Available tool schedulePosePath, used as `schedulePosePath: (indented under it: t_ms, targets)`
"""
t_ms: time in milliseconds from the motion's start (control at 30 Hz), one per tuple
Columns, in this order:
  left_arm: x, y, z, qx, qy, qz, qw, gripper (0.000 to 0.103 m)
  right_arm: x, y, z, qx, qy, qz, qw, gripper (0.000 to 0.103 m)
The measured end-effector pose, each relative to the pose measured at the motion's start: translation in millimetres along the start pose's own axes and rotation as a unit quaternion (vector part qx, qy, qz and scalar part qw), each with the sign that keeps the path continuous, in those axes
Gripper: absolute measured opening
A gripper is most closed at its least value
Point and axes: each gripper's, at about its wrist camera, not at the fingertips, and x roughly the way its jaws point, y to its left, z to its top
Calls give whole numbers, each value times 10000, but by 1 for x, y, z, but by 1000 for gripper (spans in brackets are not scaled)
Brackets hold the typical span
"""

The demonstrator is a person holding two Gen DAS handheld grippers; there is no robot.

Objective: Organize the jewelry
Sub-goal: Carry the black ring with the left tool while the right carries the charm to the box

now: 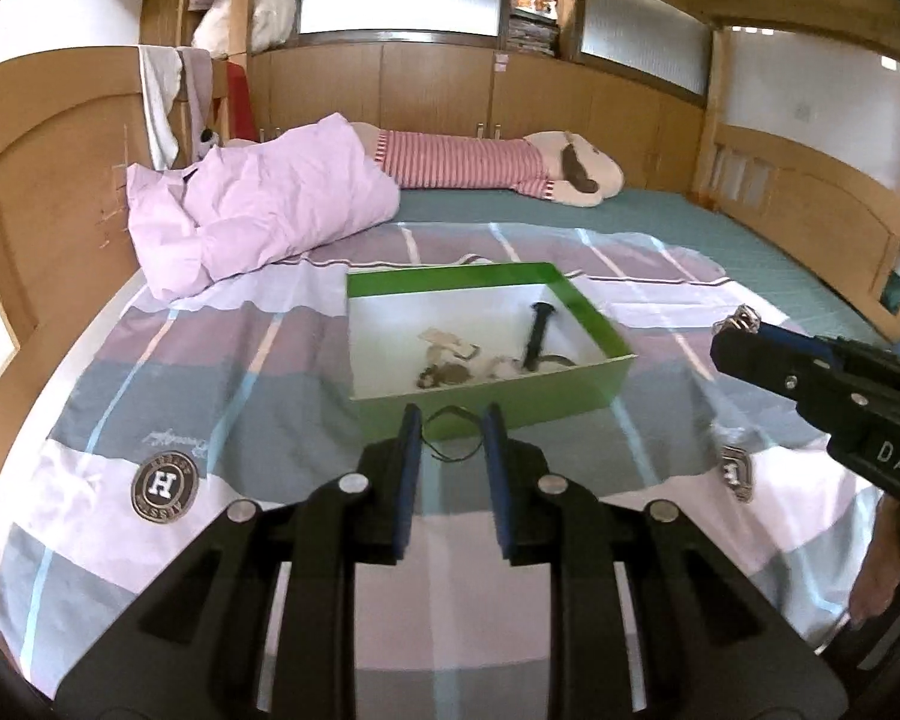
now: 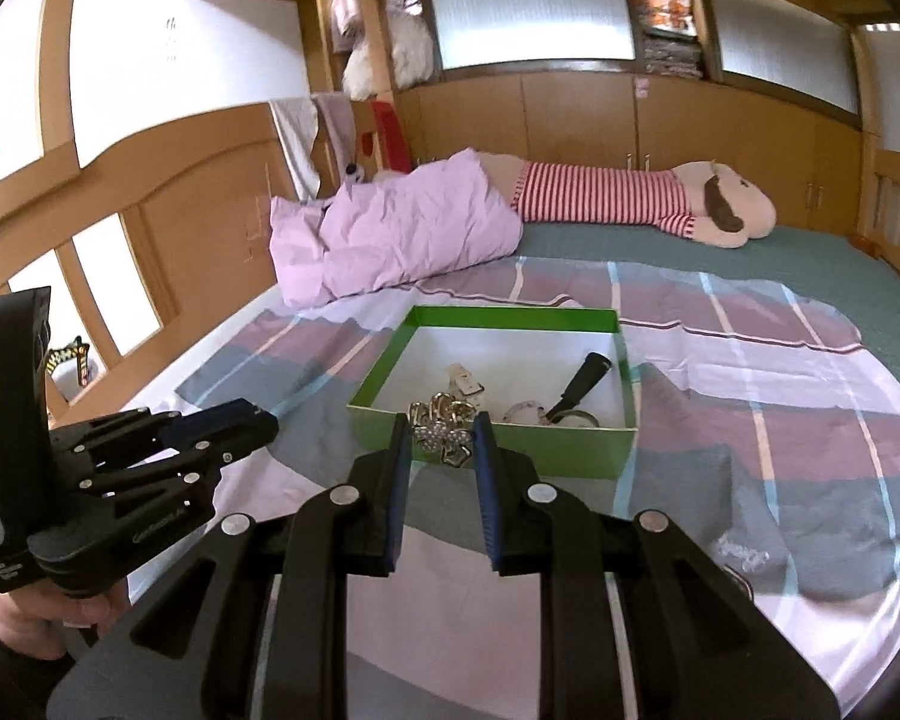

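A green box [image 1: 498, 399] with a white inside lies on the striped bedspread and holds several jewelry pieces and a black handled tool [image 1: 537, 336]. My left gripper [image 1: 452, 426] pinches a thin dark cord loop [image 1: 450, 435] just in front of the box's near wall. My right gripper [image 2: 441, 435] is shut on a sparkly flower-shaped brooch [image 2: 441, 429], held above the near edge of the green box [image 2: 390, 360]. The right gripper also shows in the left wrist view [image 1: 744, 336], to the right of the box. The left gripper shows at the left in the right wrist view [image 2: 234, 426].
A pink crumpled duvet [image 1: 258, 204] and a long striped plush toy [image 1: 510, 165] lie at the far side of the bed. Wooden bed rails [image 1: 48, 180] run along both sides. A small metallic item [image 1: 735, 471] lies on the bedspread at right.
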Motion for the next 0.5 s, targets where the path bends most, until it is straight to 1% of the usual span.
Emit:
schedulePosePath:
  t_ms: [100, 167, 500]
  targets:
    - [-10, -12, 2, 56, -67, -163, 9998, 21, -11, -2, -6, 66, -80, -51, 9999, 21]
    - [-14, -14, 4, 48, -100, -248, 9996, 21, -12, -3, -9, 65, -54, -64, 9999, 21]
    - [-12, -13, 6, -30, -102, -242, 9997, 21, 0, 2, -13, -4, 71, -79, 9999, 21]
